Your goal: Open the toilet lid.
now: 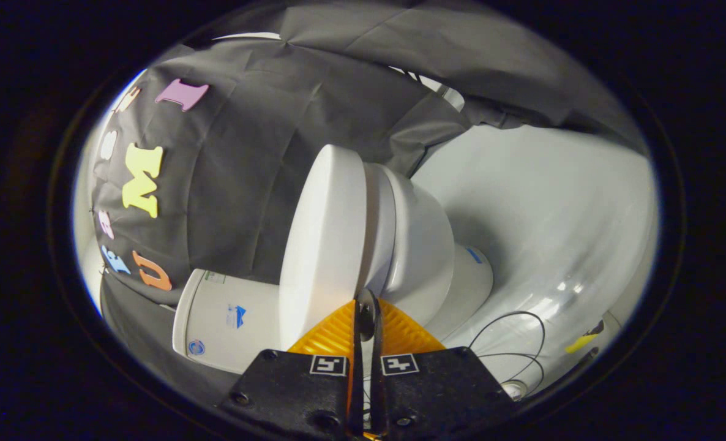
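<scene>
While the claw sits closed with its fingers meeting at the edge of the toilet lid, thin cables loop on the floor beside the bowl.

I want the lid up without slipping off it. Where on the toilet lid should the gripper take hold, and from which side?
Grip the toilet lid at its thin front rim, right by the gripper, whose fingers are nearly closed at that edge. Come in from the front, opposite the tank: the rim is the only narrow part, it overhangs the bowl, and it sits farthest from the hinge. The broad face offers no purchase.
</scene>
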Tool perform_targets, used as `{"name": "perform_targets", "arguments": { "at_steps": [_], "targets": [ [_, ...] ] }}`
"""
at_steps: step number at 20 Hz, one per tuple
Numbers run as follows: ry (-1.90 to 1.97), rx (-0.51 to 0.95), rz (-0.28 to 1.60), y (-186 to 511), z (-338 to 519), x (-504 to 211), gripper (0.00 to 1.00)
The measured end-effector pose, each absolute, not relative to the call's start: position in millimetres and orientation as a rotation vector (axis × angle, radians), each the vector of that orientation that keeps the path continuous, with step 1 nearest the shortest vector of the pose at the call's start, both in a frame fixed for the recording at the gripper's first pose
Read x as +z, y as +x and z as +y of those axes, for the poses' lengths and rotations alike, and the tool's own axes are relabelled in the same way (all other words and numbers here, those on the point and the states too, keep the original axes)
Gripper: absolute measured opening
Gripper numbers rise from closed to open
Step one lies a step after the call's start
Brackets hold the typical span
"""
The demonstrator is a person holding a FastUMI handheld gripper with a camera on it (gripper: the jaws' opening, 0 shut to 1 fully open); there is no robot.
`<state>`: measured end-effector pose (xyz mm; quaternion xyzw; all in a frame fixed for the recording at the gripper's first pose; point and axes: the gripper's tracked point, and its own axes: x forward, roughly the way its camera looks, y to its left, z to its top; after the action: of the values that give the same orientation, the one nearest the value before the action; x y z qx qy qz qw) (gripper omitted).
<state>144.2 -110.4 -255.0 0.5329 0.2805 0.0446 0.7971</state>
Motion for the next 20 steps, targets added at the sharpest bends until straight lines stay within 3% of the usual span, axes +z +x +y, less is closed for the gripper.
{"name": "perform_targets", "arguments": {
  "at_steps": [8,20],
  "targets": [
    [1.174,0.085,0.639,142,-107,-247,0.06],
    [1.127,0.207,0.542,143,-86,-194,0.04]
  ]
}}
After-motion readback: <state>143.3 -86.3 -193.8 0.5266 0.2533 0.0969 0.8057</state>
